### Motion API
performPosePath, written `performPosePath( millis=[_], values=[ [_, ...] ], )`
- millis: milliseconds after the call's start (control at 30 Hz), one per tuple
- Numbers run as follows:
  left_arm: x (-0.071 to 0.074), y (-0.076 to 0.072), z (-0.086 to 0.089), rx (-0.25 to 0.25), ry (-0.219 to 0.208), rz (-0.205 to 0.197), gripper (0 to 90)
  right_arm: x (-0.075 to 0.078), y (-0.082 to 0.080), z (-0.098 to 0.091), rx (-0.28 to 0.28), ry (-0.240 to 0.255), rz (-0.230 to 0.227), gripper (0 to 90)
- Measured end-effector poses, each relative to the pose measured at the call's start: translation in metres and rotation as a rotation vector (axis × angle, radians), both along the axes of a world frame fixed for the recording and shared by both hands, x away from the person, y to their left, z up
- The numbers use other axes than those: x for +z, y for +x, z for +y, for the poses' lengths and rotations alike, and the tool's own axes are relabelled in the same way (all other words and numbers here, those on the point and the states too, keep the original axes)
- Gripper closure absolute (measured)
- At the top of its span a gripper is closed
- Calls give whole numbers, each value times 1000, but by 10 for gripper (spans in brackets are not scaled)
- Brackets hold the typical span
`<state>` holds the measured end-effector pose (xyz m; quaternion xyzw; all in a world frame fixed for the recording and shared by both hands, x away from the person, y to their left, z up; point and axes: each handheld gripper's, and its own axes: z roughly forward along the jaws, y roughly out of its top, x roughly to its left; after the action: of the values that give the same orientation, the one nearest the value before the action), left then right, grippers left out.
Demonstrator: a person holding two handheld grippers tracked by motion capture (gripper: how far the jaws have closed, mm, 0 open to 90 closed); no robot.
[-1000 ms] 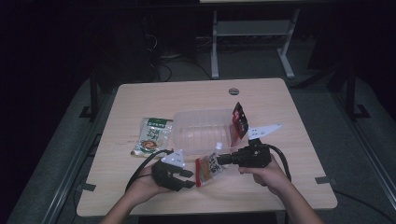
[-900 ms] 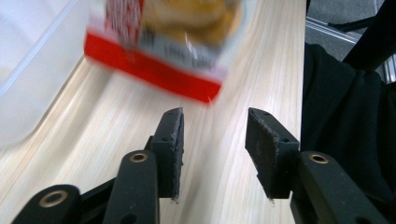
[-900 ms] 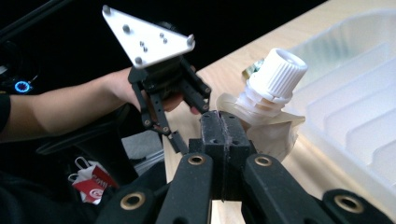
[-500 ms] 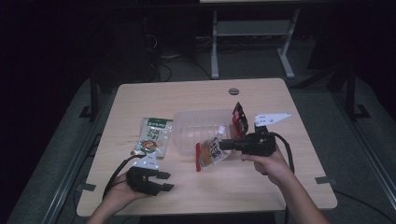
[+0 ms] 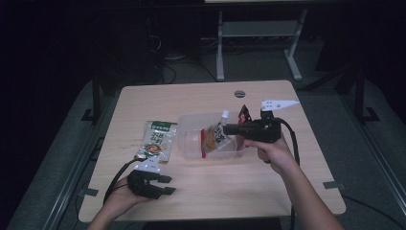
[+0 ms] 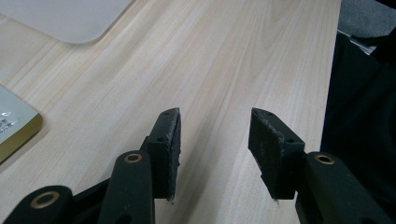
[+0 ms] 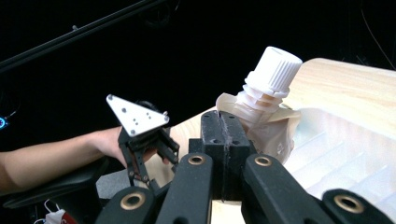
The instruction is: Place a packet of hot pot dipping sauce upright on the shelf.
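Light from overhead falls on the desk while the room around it sinks into near black, the high view soft and grainy, both gripper views sharper, with the background behind the right one dark.

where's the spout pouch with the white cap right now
In the high view the spout pouch hangs from the right gripper over the clear plastic bin mid-table, right of the green snack packet.

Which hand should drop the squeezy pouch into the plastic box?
Probably the right. The right gripper is shut on the spout pouch, over the clear tub. The left gripper sits open and empty near the table's front edge.
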<state>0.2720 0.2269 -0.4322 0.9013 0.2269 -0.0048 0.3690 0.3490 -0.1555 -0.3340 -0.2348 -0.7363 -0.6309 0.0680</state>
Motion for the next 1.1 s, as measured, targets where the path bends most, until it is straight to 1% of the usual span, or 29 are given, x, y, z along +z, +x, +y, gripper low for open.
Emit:
performPosePath(
  millis=[33, 100, 200, 333, 433, 500, 667, 733, 800, 833, 1067, 1100],
  values=[
    [1, 1, 0, -9, 12, -4, 537, 1, 2, 1, -2, 0, -3, 900],
    [1, 0, 0, -9, 6, -3, 537, 4, 6, 3, -6, -1, -2, 900],
    [-1, 1, 1, -15, 11, -6, 537, 7, 12, 6, -9, -12, -8, 900],
    [-1, 1, 1, -19, 13, -7, 537, 9, 19, 12, -18, -21, -7, 900],
    [-2, 1, 0, -12, 17, -8, 521, 9, 25, 17, -23, -29, -7, 900],
    [-3, 2, 0, -4, 15, -4, 475, 9, 30, 21, -27, -31, -5, 900],
    [-5, 3, 1, 9, 10, 0, 416, 8, 39, 29, -29, -38, 2, 900],
    [-5, 4, 2, 5, 15, -3, 396, 7, 42, 32, -30, -42, 4, 900],
    [-5, 4, 1, 7, 18, -1, 387, 7, 45, 36, -30, -43, 9, 900],
    [-6, 3, 1, 14, 13, 2, 385, 6, 46, 37, -31, -45, 9, 900],
    [-6, 3, 0, 11, 19, 2, 384, 2, 53, 46, -35, -65, 9, 900],
    [-6, 3, 1, 12, 22, 0, 384, 1, 54, 46, -39, -70, 17, 900]
  ],
)
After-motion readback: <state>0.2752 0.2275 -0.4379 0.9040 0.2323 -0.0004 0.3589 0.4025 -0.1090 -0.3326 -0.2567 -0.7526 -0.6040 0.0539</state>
